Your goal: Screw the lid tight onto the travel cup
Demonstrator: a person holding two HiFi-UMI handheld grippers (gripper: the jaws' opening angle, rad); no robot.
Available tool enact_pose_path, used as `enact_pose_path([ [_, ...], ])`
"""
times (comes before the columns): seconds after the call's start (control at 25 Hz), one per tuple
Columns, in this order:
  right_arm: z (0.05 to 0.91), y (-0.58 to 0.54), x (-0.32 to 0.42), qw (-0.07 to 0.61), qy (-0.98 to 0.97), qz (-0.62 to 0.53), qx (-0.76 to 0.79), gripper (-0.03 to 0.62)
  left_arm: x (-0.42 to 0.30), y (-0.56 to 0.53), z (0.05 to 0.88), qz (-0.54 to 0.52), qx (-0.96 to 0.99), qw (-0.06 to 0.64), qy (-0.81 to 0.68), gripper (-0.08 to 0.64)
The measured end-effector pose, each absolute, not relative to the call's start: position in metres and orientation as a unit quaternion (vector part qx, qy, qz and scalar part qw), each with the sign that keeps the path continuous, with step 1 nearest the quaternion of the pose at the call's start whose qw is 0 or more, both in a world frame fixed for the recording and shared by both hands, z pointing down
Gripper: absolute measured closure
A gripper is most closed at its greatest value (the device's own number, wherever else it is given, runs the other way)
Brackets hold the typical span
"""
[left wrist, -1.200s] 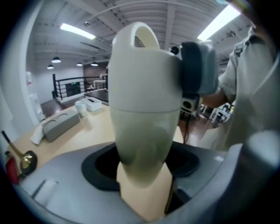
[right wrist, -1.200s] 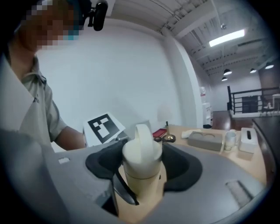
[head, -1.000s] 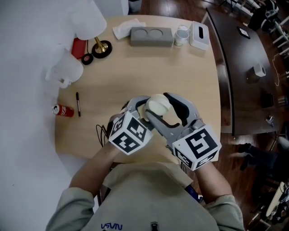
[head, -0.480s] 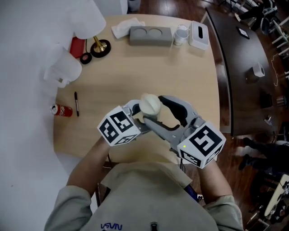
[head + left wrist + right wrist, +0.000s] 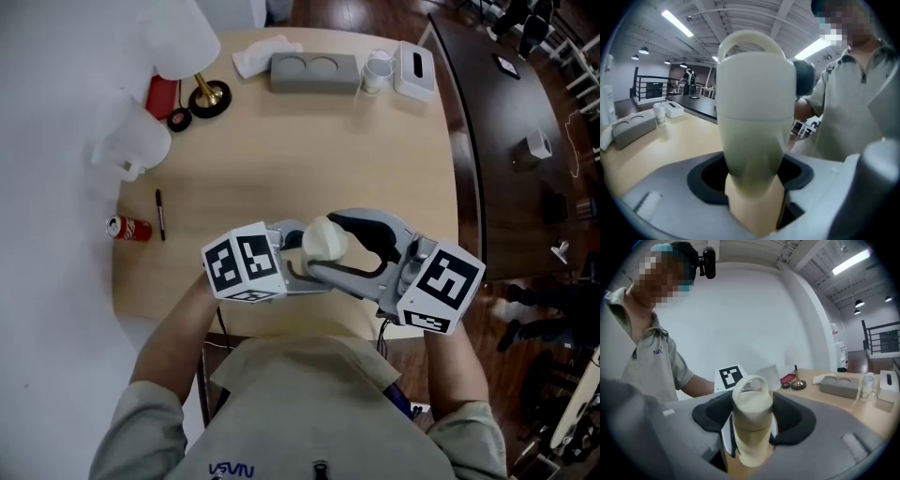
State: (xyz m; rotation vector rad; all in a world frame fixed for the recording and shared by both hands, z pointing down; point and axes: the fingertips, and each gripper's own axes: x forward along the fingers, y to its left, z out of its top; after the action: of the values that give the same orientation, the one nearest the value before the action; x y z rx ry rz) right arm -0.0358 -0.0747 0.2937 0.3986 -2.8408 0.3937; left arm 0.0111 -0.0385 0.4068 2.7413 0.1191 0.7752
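Above the table (image 5: pixel 309 141), left gripper (image 5: pixel 752 174), now swung leftward, and right gripper (image 5: pixel 751 417) clamp the travel cup (image 5: pixel 325 239).

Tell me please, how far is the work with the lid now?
Done: the lid sits on the cup. In hand: the left tongs grip the cup and the right tongs grip the lid. Remaining: whether it is tight cannot be seen; probably more twisting is needed.
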Motion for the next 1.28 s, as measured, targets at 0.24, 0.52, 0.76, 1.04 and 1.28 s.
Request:
enact_pose_path([
  [0.24, 0.305, -0.089, -0.036, 0.151, -0.959, 0.073, 0.228, 0.341, 0.007, -0.077, 0.421, 0.301, 0.944, 0.099, -0.089, 0.247],
  [0.52, 0.314, -0.102, -0.023, 0.138, -0.956, 0.093, 0.240, 0.339, 0.008, -0.108, 0.441, 0.270, 0.944, 0.086, -0.171, 0.247],
  [0.76, 0.327, -0.113, -0.005, 0.124, -0.945, 0.121, 0.279, 0.339, -0.001, -0.143, 0.465, 0.257, 0.929, 0.096, -0.247, 0.247],
  [1.04, 0.343, -0.138, 0.021, 0.075, -0.917, 0.164, 0.355, 0.341, -0.005, -0.150, 0.498, 0.265, 0.925, 0.107, -0.249, 0.247],
  [1.28, 0.348, -0.148, 0.030, 0.068, -0.905, 0.178, 0.381, 0.341, -0.008, -0.158, 0.513, 0.267, 0.920, 0.113, -0.263, 0.247],
])
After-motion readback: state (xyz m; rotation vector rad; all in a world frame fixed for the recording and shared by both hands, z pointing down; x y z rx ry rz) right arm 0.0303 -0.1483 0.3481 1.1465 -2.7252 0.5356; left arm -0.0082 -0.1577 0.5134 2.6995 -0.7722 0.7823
